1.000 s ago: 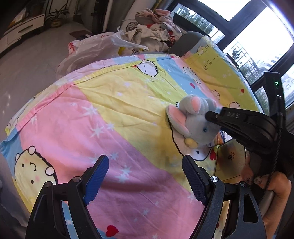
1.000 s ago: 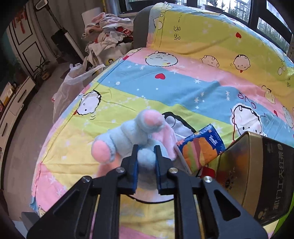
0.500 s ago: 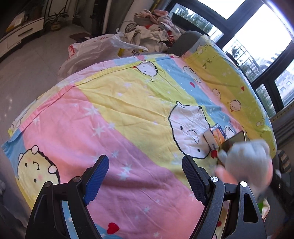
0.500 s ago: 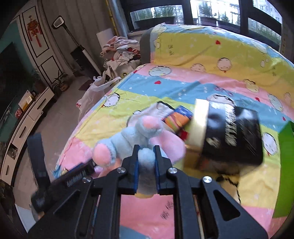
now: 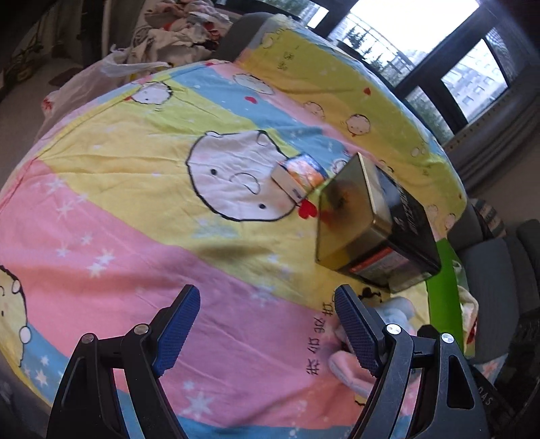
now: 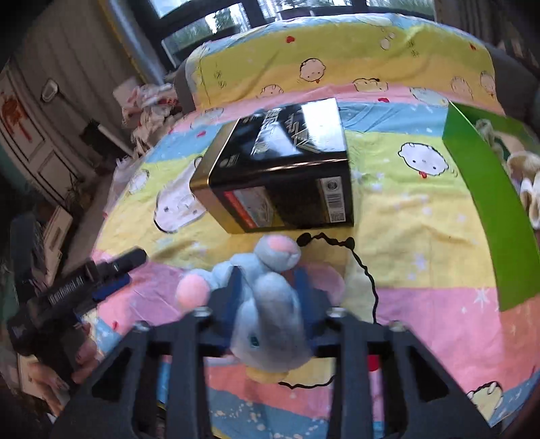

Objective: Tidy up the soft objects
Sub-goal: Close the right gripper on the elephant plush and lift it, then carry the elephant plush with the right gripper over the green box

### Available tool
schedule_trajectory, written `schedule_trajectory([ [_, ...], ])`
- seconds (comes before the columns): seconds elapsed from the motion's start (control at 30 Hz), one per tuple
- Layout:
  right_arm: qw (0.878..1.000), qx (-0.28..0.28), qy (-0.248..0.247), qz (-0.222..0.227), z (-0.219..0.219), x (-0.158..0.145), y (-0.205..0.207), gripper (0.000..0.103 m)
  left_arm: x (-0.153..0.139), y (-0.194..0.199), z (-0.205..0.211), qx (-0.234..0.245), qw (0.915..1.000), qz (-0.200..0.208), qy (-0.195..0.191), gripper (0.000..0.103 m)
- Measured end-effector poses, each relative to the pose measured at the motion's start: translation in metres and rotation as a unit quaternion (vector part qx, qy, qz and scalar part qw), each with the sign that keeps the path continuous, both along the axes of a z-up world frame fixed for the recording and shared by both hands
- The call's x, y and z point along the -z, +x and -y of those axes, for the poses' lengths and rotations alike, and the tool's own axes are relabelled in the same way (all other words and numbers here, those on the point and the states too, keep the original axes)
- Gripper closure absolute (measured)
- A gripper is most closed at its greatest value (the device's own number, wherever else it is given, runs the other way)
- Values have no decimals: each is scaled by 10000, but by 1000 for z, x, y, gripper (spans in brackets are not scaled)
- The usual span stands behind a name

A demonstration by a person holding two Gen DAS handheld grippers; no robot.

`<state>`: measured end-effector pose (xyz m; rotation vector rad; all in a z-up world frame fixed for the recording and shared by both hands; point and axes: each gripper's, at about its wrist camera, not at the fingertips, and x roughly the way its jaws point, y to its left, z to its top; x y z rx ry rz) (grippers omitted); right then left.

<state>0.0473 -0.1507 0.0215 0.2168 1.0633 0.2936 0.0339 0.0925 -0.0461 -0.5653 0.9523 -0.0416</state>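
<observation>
A grey-blue plush animal with pink ears [image 6: 270, 297] hangs between the pads of my right gripper [image 6: 268, 273]. Its jaws are opening and the toy's body still fills the gap, low over the cartoon bedsheet [image 6: 422, 216]. In the left wrist view the same plush [image 5: 400, 312] peeks out behind my right-hand finger [image 5: 354, 327]. My left gripper [image 5: 266, 297] stands open over the pink stripe with nothing between its pads. In the right wrist view the left gripper [image 6: 111, 270] sits at the left, held by a hand [image 6: 67, 358].
A black and gold tin [image 6: 287, 169] lies on the sheet just beyond the plush, also the tin [image 5: 371, 219] in the left view. A tissue pack [image 5: 300, 172] lies beside it. A green box [image 6: 479, 189] with pale plush toys [image 6: 526, 169] stands at the right. Clothes pile [image 5: 182, 30] far back.
My right gripper carried the plush from the sheet's middle past the tin to the near side, and its jaws have spread. The left gripper swung right, still open.
</observation>
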Motion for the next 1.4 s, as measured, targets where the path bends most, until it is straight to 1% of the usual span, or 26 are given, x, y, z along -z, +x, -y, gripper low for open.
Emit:
schedule_trajectory([
  [0.03, 9998, 63, 156, 107, 7, -4, -2, 28, -1, 0, 6, 143, 9999, 12, -30, 21],
  [0.07, 9994, 111, 237, 222, 12, -8, -3, 22, -3, -1, 13, 315, 9995, 28, -78, 21],
  [0.1, 9988, 157, 311, 333, 20, -12, -4, 22, -5, -3, 19, 464, 9988, 51, -126, 21],
  [0.17, 9980, 193, 500, 323, 30, -13, -3, 21, -7, -5, 33, 793, 9966, 94, -214, 21],
  [0.23, 9964, 261, 802, 108, 40, -5, 0, 20, -4, -4, 52, 1177, 9927, 1, -261, 21],
  [0.27, 9957, 307, 875, -8, 43, 1, 1, 20, -2, -4, 58, 1292, 9911, -39, -319, 21],
  [0.3, 9951, 348, 920, -121, 47, 7, 2, 20, 1, -3, 69, 1522, 9873, -124, -441, 21],
  [0.37, 9937, 331, 1030, -303, 49, 16, 1, 18, 4, -5, 85, 1851, 9809, -197, -559, 21],
  [0.4, 9919, 263, 1174, -399, 50, 22, 2, 18, 5, -6, 97, 2033, 9774, -220, -530, 21],
  [0.47, 9852, 107, 1582, -647, 48, 33, 6, 19, 9, -5, 111, 2137, 9758, -271, -371, 21],
  [0.5, 9826, 90, 1683, -774, 46, 39, 7, 19, 12, -5, 117, 2140, 9759, -294, -310, 21],
  [0.57, 9830, 110, 1609, -871, 39, 46, 7, 18, 18, -2, 125, 2119, 9765, -326, -235, 21],
  [0.6, 9832, 117, 1585, -897, 37, 48, 8, 18, 24, 0, 130, 2116, 9766, -373, -135, 21],
  [0.7, 9800, 43, 1717, -1007, 32, 55, 9, 18, 28, 0, 138, 2188, 9753, -307, -13, 21],
  [0.73, 9783, -1, 1765, -1087, 29, 59, 10, 18, 27, 1, 139, 2186, 9755, -242, 20, 24],
  [0.8, 9778, -10, 1681, -1250, 24, 67, 12, 21, 25, 2, 142, 2243, 9745, -56, 76, 32],
  [0.83, 9775, 1, 1676, -1281, 23, 70, 12, 23, 26, 2, 144, 2217, 9750, -70, 96, 35],
  [0.87, 9763, 13, 1738, -1287, 22, 72, 13, 29, 28, 3, 144, 2188, 9757, -89, 93, 37],
  [0.9, 9746, 6, 1835, -1286, 20, 72, 13, 33, 29, 4, 145, 2176, 9760, -79, 51, 40],
  [0.97, 9766, -4, 1778, -1212, 19, 69, 11, 36, 27, 3, 144, 2168, 9762, -20, 77, 41],
  [1.03, 9795, -55, 1718, -1054, 17, 62, 9, 38, 21, 0, 144, 2195, 9754, 140, 145, 45],
  [1.07, 9807, -67, 1680, -998, 16, 59, 8, 41, 15, -2, 144, 2184, 9752, 299, 192, 48],
  [1.13, 9821, -86, 1686, -834, 19, 51, 6, 41, 4, -8, 146, 2228, 9732, 468, 334, 49],
  [1.27, 9842, -11, 1739, -336, 27, 27, 2, 42, -16, -12, 155, 2323, 9675, 911, 416, 49],
  [1.4, 9840, 182, 1774, 27, 43, 2, 0, 42, -38, -6, 173, 2508, 9597, 1150, 534, 49],
])
